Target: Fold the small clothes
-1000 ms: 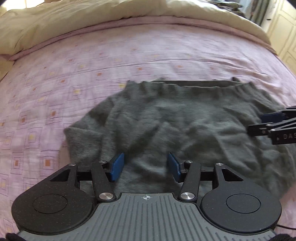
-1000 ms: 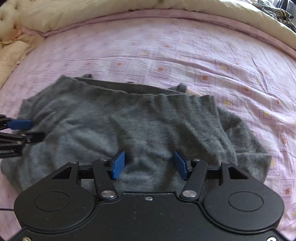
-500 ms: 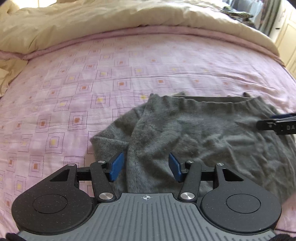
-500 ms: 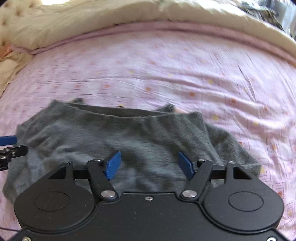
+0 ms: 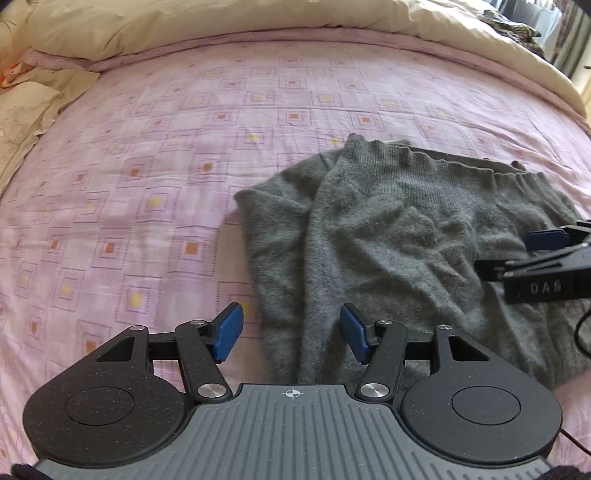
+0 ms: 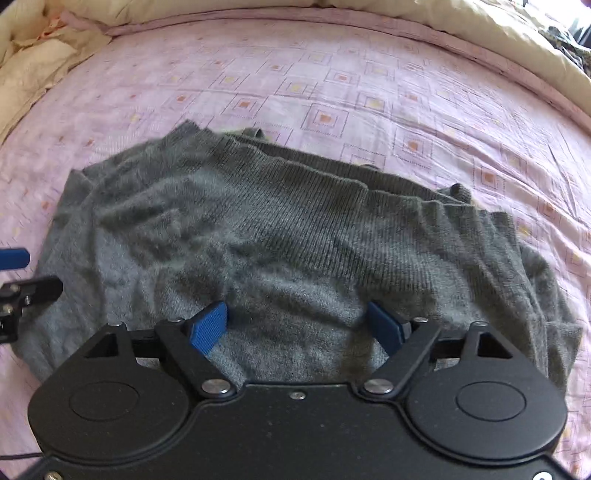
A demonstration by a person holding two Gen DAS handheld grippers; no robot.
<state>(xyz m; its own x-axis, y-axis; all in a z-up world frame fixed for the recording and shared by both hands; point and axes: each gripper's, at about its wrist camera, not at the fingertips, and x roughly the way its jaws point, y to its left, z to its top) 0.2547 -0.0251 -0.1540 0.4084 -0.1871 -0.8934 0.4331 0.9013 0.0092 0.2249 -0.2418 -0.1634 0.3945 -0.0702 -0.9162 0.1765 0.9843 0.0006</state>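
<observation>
Your left claw (image 5: pixel 291 334) hangs wide open and empty over the near left edge of the grey sweater (image 5: pixel 402 243) — your right claw (image 6: pixel 297 328) gapes empty too, low over its near middle. It lies crumpled on the pink bed sheet (image 5: pixel 147 155), long axis running left to right across both claws, ribbed hem on the far side. Your left is nearer the bunched flap at the left end — likely the next grab.

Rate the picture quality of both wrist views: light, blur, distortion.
Left wrist view: soft daylight, sharp knit on the grey sweater, fisheye bending the bedspread pattern outward. Right wrist view: same even light, slight motion blur on the sweater's left part, edges of the bed curved, cream duvet brightest along the top.
</observation>
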